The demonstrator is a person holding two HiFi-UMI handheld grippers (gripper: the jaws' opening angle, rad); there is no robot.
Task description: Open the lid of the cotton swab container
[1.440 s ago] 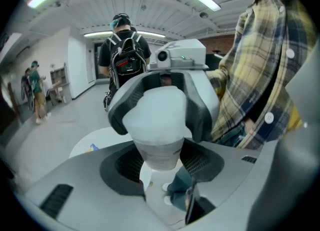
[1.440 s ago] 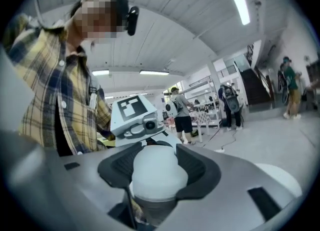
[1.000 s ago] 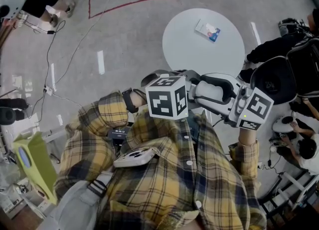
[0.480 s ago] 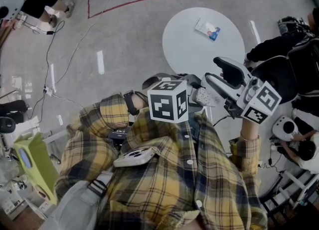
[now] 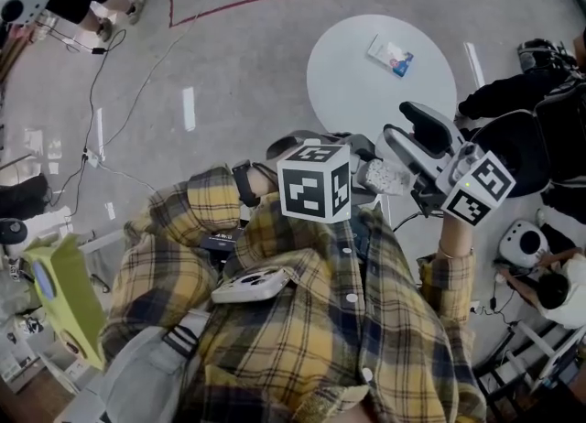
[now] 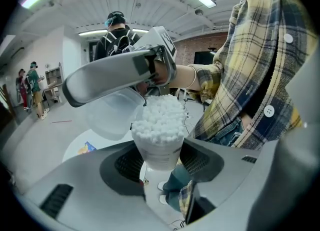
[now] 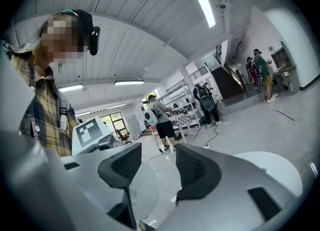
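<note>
With the cotton swab container (image 6: 158, 130) clamped in the left hand-held gripper (image 6: 159, 161) at mid-frame, its lid (image 6: 111, 117) tipped open to the left, and the right hand-held gripper (image 7: 157, 157) gaping empty, a tilt or knock could spill the heaped swabs.

Left claw (image 6: 158, 150) tilts down, clamped; right claw (image 7: 156, 165), near level, jaws apart, just closed slightly, gripping nothing.
</note>
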